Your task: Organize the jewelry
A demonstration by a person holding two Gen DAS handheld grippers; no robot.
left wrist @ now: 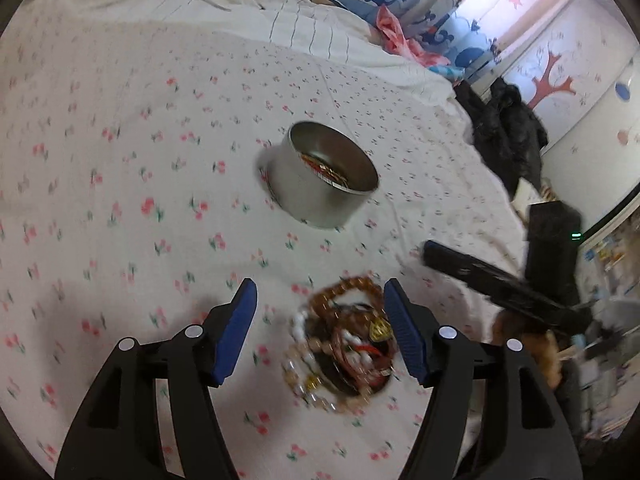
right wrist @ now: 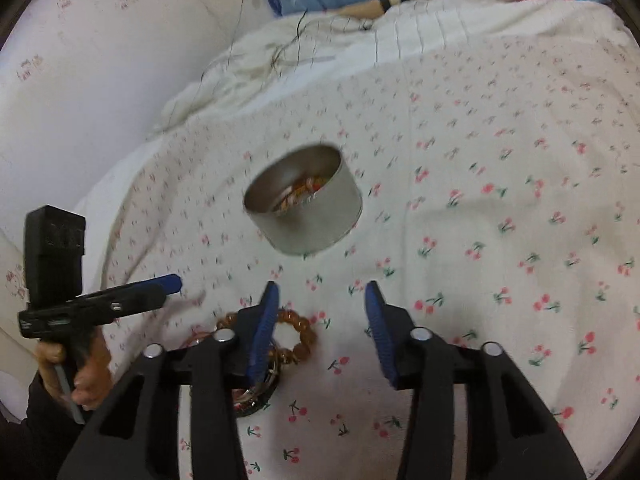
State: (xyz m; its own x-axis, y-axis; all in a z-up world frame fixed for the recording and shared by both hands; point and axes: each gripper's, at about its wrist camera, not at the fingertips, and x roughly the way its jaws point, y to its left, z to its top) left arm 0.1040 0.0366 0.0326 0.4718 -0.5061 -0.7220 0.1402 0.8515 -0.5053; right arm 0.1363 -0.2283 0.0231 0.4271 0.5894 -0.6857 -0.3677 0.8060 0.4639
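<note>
Left gripper [left wrist: 320, 332], jaws wide and empty, frames the pile of beaded bracelets [left wrist: 344, 344] on the bed [left wrist: 120, 160]; right gripper [right wrist: 322, 332] hangs part-open, empty. Lower squarely, pinch one strand, carry it to the tin [left wrist: 320, 176].

Both wrist fisheyes angled down, close over the cherry-print white bedsheet [left wrist: 120, 160], sharing the round silver metal tin [left wrist: 320, 184] mid-frame
</note>
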